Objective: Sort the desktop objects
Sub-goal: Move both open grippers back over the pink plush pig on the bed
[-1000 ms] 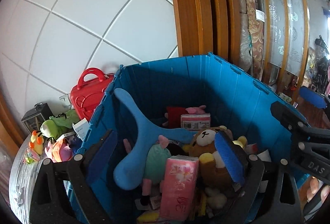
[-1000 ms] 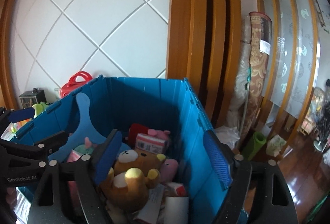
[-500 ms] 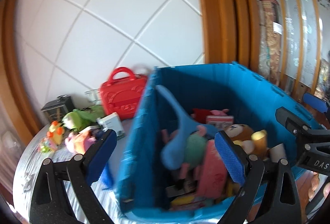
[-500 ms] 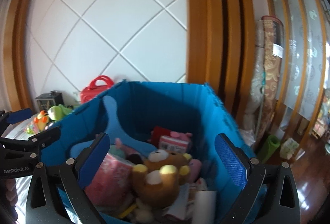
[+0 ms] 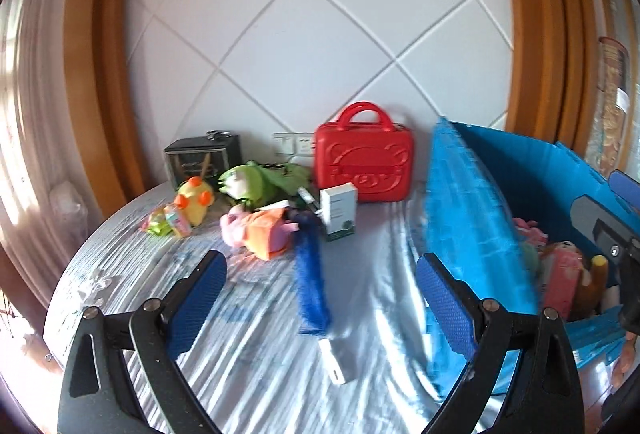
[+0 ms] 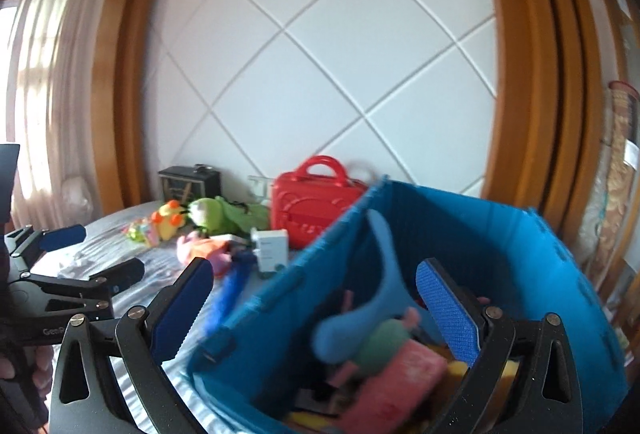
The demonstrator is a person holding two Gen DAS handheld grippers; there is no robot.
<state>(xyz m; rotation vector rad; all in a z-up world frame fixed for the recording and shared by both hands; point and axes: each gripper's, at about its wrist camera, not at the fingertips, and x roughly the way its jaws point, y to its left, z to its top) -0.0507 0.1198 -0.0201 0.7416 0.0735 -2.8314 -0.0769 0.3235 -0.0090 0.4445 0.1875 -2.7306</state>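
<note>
Blue crate (image 6: 460,234) contents motion-blurred (pink pack, plush unclear); crate's near wall cut off by bottom edge.

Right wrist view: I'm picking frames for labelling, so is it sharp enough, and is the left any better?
Right wrist view: blue bin and its toys smeared by motion blur. Left wrist view: table items like the red case are clearer, bin edge blurred; fisheye bends the door frame in both.
</note>
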